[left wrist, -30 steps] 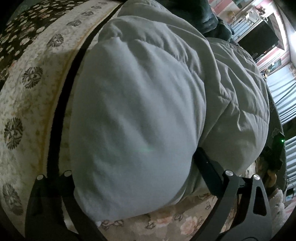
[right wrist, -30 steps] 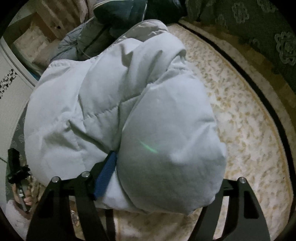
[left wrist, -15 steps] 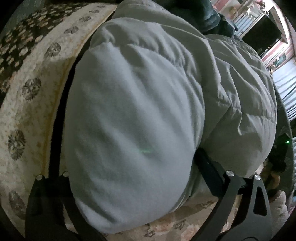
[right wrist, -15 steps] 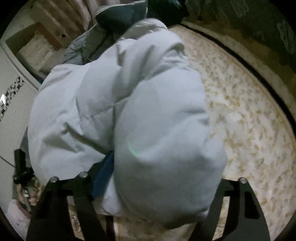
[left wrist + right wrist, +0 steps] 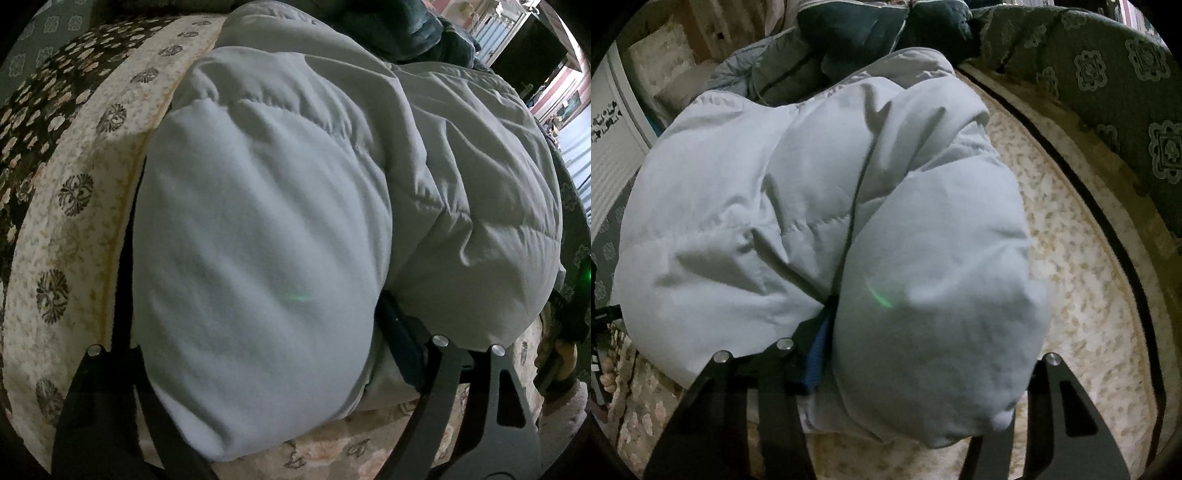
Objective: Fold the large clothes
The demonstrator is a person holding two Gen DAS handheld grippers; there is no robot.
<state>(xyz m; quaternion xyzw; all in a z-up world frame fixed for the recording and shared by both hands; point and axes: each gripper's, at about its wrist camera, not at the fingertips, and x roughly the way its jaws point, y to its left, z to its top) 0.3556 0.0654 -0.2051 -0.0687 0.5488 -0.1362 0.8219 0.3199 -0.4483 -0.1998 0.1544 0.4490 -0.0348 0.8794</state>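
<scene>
The left tongs straddle a thick padded fold of the pale grey puffer jacket. Their jaws have just been closing, the fold bulging between them, the right-hand finger pressed into the crease beside it and the left-hand one at its other flank. The right tongs likewise have a fat roll of the same jacket between their jaws, which have just been closing too; the blue-padded finger is sunk in the seam. The jacket lies on a cream patterned rug. Beyond the jacket's far end lies a heap of dark clothes. Past the rug's black border line, away from the jacket, runs a dark green patterned cloth.
</scene>
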